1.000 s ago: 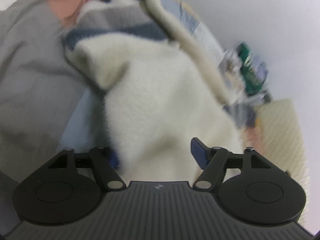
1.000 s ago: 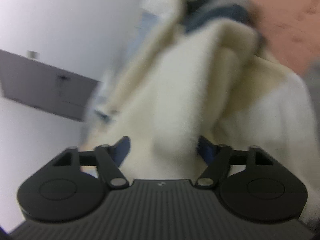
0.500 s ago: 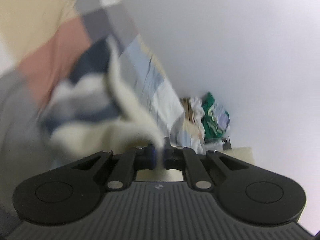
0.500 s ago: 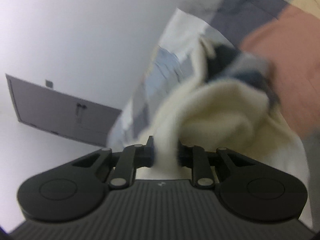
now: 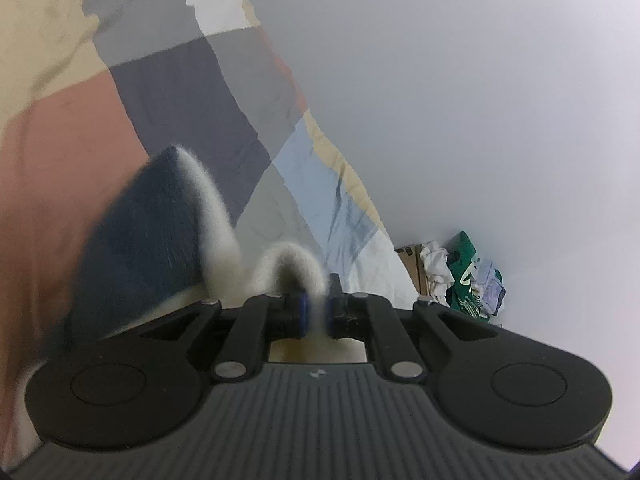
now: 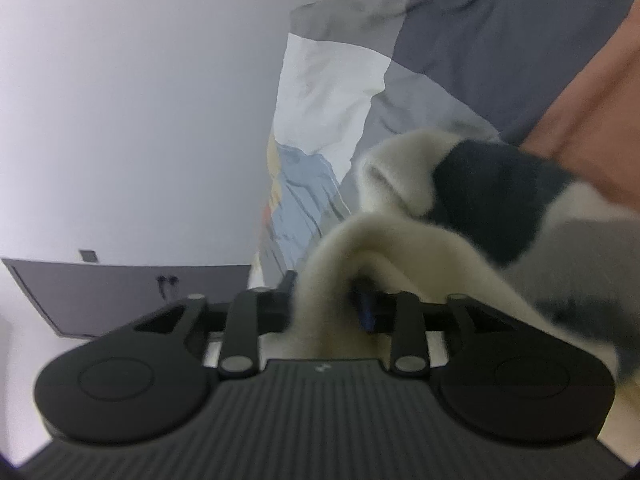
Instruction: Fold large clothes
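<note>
Fleece garment [image 5: 152, 236], cream with navy and grey blocks, is lifted between the two grippers above a patchwork bedspread [image 5: 192, 92]. In the left wrist view, the left gripper [image 5: 316, 314] is pinched nearly shut on a thin cream edge of the fleece, which loops up from the blue pads and falls away to the left in a blurred navy fold. In the right wrist view, the right gripper [image 6: 326, 306] has a thicker cream roll of the same garment [image 6: 400, 248] between its jaws; they have just been opening, yet the cloth fills the gap and drapes over the right finger. Past the bed's edge lie a white wall, a heap of clothes [image 5: 460, 276] and a grey cabinet [image 6: 120, 292].
</note>
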Demonstrator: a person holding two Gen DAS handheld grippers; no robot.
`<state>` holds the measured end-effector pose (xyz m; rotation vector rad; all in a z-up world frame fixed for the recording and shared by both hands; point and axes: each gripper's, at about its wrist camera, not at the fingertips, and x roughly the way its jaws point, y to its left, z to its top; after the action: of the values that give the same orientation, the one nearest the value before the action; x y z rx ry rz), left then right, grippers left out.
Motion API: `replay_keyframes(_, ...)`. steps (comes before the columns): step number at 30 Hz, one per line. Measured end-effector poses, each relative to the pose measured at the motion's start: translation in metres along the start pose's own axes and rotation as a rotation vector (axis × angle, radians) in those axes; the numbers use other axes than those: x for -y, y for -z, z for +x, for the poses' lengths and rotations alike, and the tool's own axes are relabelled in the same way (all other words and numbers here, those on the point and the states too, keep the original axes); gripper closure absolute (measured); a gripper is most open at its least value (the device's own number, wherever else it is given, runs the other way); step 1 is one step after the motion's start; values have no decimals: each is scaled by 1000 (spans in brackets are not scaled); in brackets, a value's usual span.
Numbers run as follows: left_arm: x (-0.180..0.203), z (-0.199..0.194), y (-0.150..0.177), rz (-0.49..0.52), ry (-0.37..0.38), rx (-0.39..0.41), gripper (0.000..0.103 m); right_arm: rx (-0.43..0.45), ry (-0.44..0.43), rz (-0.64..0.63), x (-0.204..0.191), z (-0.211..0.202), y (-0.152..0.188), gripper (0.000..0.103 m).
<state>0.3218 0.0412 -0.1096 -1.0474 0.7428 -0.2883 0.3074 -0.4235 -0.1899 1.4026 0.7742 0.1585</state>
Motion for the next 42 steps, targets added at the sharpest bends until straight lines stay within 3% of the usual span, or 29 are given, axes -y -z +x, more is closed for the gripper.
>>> replay_keyframes(2, -10, 10, -4, 10, -7, -18, 91, -3, -52, -12, 4, 5, 0, 36)
replay_keyframes(4, -19, 17, -8, 12, -13, -32, 89, -3, -92, -23, 4, 12, -2, 28)
replay_keyframes(6, -25, 22, -10, -3, 0, -41, 83, 1, -106, -40, 2, 15, -1, 26)
replay_keyframes(7, -27, 22, -11, -14, 12, -46, 71, 2, -99, -55, -1, 16, 0, 26)
replay_keyframes(8, -28, 22, -12, -20, 27, -46, 52, 5, -92, -69, -3, 18, 0, 26)
replay_keyframes(10, -22, 14, -12, -11, 47, -25, 35, 17, -85, -98, -7, 14, 6, 26)
replay_keyframes(11, -16, 7, -12, 13, 44, -10, 31, 22, -83, -109, -7, 14, 9, 26)
replay_keyframes(17, 21, -43, 14, 155, 9, 6, 26, 73, -12, -199, -16, -13, 42, 24)
replay_keyframes(23, 24, -83, 68, 143, -38, -35, 25, 68, 46, -202, -6, -39, 87, 24)
replay_keyframes(27, 11, -98, 106, 89, -93, -80, 24, 36, 83, -169, 5, -42, 115, 24)
replay_keyframes(33, -20, -95, 137, -68, -89, -124, 22, -14, 120, -130, 25, -25, 143, 24)
replay_keyframes(37, -41, -77, 142, -164, -70, -113, 20, -36, 167, -82, 45, 0, 149, 24)
replay_keyframes(42, -64, -58, 140, -238, -45, -36, 20, 26, 170, -71, 60, 19, 140, 24)
